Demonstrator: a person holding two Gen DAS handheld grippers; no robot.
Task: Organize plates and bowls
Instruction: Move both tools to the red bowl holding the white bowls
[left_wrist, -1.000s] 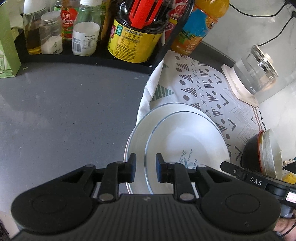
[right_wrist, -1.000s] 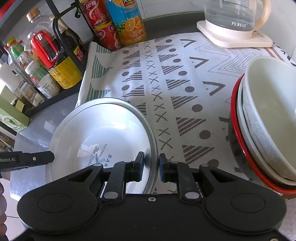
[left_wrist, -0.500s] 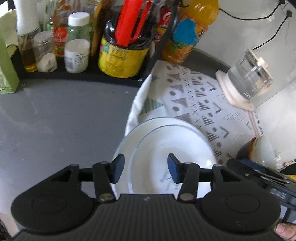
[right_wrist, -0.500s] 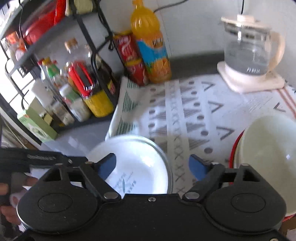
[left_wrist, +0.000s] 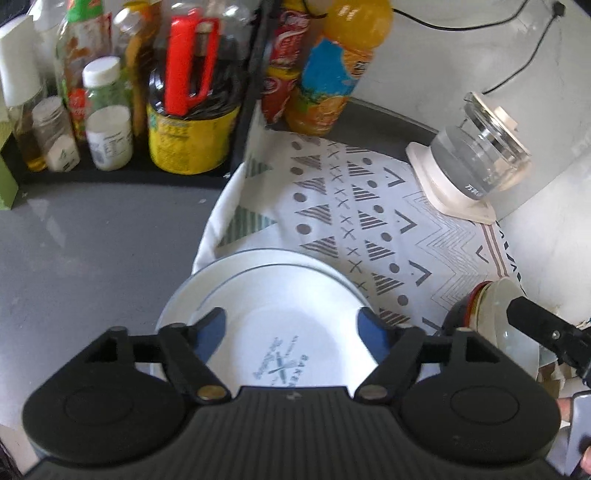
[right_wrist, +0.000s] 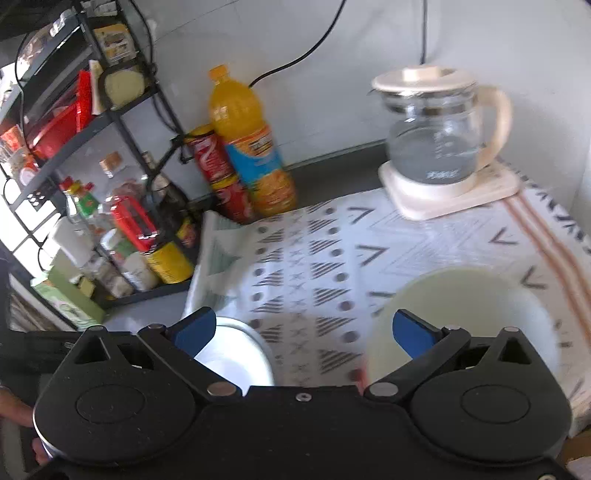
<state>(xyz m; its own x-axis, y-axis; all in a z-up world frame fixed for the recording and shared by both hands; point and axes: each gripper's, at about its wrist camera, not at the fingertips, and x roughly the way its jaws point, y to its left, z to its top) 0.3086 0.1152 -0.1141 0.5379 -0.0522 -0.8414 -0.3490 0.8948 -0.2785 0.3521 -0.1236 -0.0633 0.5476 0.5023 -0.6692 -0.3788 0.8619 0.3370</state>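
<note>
Two white plates sit stacked at the near left edge of the patterned cloth on the desk, cream bowls nested to the right. Both grippers, clamped on the plates a second ago, have lifted clear: left gripper and right gripper fingers are opening, empty.

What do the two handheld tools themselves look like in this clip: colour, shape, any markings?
Both match: the left tool and right tool are matte black plastic, each with two round housings, silver pivot pins and angular linkage arms ending in blue pads. The left body has a ribbed top; the right has a small centre screw. No cables or sleeves show; any markings are unreadable.
</note>
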